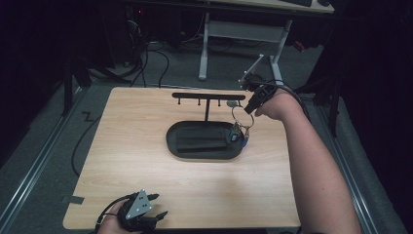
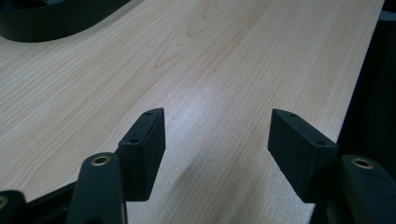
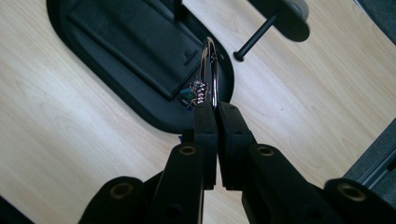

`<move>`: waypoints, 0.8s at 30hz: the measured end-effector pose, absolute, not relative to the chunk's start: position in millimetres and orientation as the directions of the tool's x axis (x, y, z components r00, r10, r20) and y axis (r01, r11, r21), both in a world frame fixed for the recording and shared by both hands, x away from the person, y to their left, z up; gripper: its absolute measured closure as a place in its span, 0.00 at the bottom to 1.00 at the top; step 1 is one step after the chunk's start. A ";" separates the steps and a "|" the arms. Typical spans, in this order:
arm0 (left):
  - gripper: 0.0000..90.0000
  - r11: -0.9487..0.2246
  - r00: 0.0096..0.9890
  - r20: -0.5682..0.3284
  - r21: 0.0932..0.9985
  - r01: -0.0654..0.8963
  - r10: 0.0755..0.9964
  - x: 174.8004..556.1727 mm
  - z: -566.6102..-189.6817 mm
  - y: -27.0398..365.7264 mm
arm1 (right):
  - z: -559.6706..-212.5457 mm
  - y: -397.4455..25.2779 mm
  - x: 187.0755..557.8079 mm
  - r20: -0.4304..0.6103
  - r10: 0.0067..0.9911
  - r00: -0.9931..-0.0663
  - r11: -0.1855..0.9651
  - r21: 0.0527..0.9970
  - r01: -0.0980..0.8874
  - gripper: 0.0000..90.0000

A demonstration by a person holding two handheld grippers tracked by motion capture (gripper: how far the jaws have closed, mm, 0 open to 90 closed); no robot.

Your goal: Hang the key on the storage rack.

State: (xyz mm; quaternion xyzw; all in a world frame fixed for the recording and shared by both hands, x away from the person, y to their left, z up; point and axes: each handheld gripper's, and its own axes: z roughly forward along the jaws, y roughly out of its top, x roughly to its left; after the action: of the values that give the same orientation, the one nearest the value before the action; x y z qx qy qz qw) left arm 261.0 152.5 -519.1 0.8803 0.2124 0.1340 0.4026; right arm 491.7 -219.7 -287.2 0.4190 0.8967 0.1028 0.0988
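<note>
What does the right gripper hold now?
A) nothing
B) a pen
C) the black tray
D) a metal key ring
D: the right gripper has its jaws shut on the key ring, which hangs over the edge of the tray.

Lab workspace, dark curtained surrounds, wooden table [image 1: 146, 161], floor cables [image 1: 83, 141], white desk frame [image 1: 204, 48] behind

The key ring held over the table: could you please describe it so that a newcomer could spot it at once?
Start at the black oval tray with its T-shaped hook stand on the wooden table. At the tray's right end, the right hand-held gripper pinches a shiny metal key ring with small charms dangling, the one bright metal loop there.
</note>
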 end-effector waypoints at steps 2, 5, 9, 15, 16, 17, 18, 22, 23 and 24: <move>0.41 -0.591 0.876 0.063 0.761 0.268 0.477 261.1 -518.9 152.5 | -288.1 -220.6 496.6 -0.093 0.770 -0.632 0.630 0.275 0.727 0.98; 0.41 -0.593 0.877 0.062 0.759 0.268 0.476 261.1 -519.5 152.1 | -290.7 -221.0 505.0 -0.089 0.776 -0.625 0.621 0.285 0.731 0.98; 0.41 -0.597 0.880 0.064 0.757 0.265 0.471 261.0 -520.2 151.3 | -297.8 -223.4 516.5 -0.089 0.782 -0.617 0.614 0.284 0.737 0.98; 0.41 -0.596 0.880 0.061 0.757 0.267 0.471 261.2 -520.6 151.6 | -309.1 -225.5 527.7 -0.094 0.804 -0.587 0.586 0.294 0.755 0.97; 0.41 -0.595 0.879 0.061 0.758 0.267 0.472 261.1 -520.4 151.8 | -309.9 -225.7 528.0 -0.088 0.809 -0.581 0.578 0.297 0.760 0.97; 0.41 -0.595 0.879 0.061 0.758 0.267 0.472 261.1 -520.3 152.0 | -311.1 -225.8 528.3 -0.095 0.804 -0.587 0.584 0.306 0.752 0.97; 0.41 -0.594 0.879 0.061 0.759 0.267 0.473 261.4 -520.3 152.2 | -311.4 -225.7 528.0 -0.101 0.804 -0.586 0.585 0.313 0.748 0.97; 0.41 -0.592 0.877 0.061 0.759 0.269 0.477 261.6 -519.9 152.9 | -310.5 -226.6 521.5 -0.111 0.819 -0.563 0.558 0.382 0.737 0.87; 0.41 -0.591 0.875 0.061 0.760 0.271 0.480 261.6 -519.9 153.1 | -309.6 -228.4 517.6 -0.115 0.822 -0.557 0.551 0.404 0.730 0.82; 0.41 -0.585 0.873 0.059 0.764 0.273 0.485 261.6 -520.6 153.0 | -308.7 -230.3 513.6 -0.121 0.829 -0.546 0.542 0.417 0.730 0.79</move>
State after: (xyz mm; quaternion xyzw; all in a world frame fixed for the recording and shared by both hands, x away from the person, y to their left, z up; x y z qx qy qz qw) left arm 261.6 153.0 -520.6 0.8804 0.2151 0.1317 0.4017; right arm 513.6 -230.3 -308.7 0.4510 0.8643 0.1606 0.1540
